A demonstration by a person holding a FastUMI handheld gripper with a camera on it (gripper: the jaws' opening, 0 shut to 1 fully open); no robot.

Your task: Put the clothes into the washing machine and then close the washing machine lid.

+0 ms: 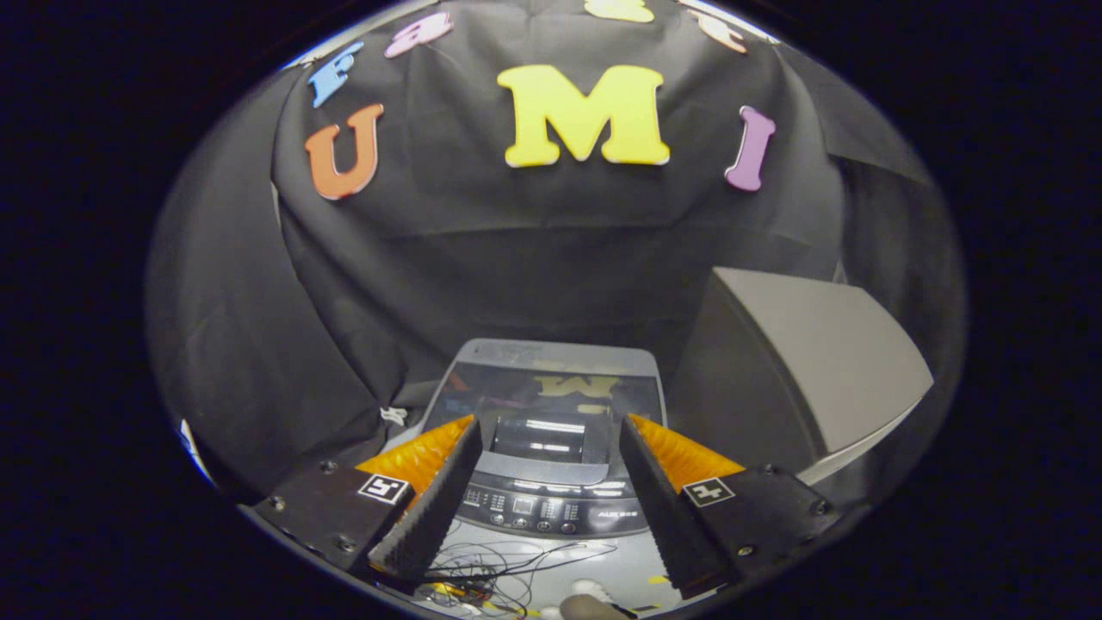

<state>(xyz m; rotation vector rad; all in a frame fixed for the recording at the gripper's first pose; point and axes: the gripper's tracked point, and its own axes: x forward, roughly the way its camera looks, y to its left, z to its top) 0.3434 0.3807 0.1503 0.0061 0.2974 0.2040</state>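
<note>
- Currently my jaws stand wide open with nothing between them; both point at the washing machine (551,430), which sits just ahead and slightly below.
- The lid (551,387) lies flat and down on the machine. Its dark glass mirrors the booth wall, so I cannot see into the drum.
- Clothes: I cannot tell whether they are inside, because the glass hides whatever is under it.
- This fits two stages: a lid that is shut with the load waiting elsewhere, or a lid shut over a load already in the drum. I will not pick between them from this view.
- The front part of the lid has a paler recessed section (547,437), probably the grip edge, though the fisheye blurs it. Any contact with the lid belongs there, centred, not on the glass.
- The control panel (551,508) lies between my jaws and that edge. My judgement is to pass above it so that no button is pressed.
- A grey box (801,370) stands close on the machine's right. I should keep the right jaw clear of its corner.
- Loose wires (508,564) lie in front of the machine, below my jaws. They are a snag risk if I drop low.
</note>
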